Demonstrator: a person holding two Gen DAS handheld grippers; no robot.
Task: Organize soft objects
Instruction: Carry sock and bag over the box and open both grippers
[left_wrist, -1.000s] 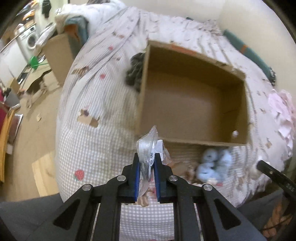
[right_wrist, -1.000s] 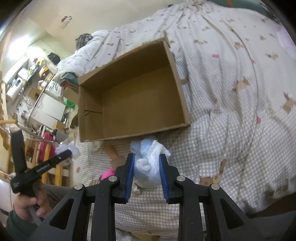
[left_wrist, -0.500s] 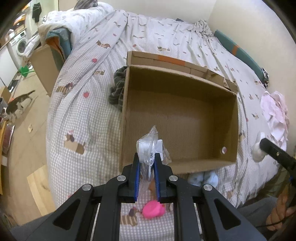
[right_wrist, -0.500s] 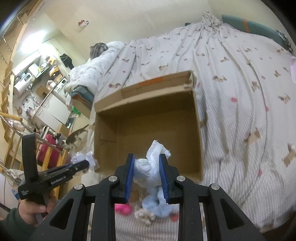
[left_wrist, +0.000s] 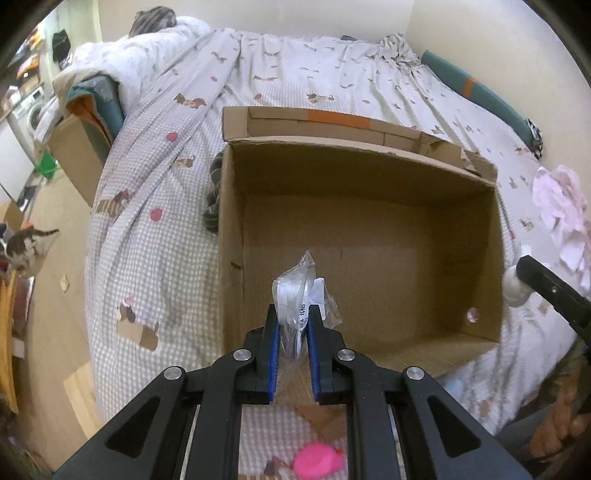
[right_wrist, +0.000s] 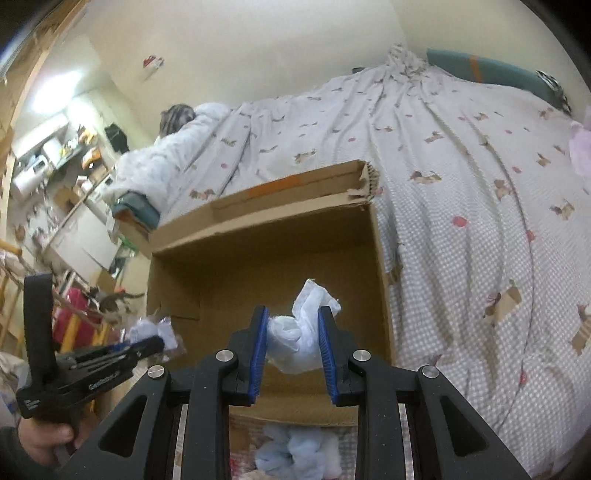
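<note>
An open cardboard box (left_wrist: 369, 236) stands empty on the bed; it also shows in the right wrist view (right_wrist: 266, 266). My left gripper (left_wrist: 293, 325) is shut on a clear plastic packet with white contents (left_wrist: 299, 291), held over the box's near edge. My right gripper (right_wrist: 293, 328) is shut on a white and pale blue soft cloth (right_wrist: 299, 332), held above the box's near wall. A pink soft object (left_wrist: 317, 456) and a pale blue cloth pile (right_wrist: 299, 454) lie on the bed in front of the box.
The checked bedspread (left_wrist: 155, 236) covers the bed. A dark knitted item (left_wrist: 214, 192) lies against the box's left side. Pink-white cloth (left_wrist: 561, 214) lies at right. A cat (left_wrist: 26, 247) stands on the floor at left. Another cardboard box (left_wrist: 77, 155) stands beside the bed.
Both grippers have lifted their objects and moved forward from the bed's front edge to over the box. The box now looks closer and is seen from above.
</note>
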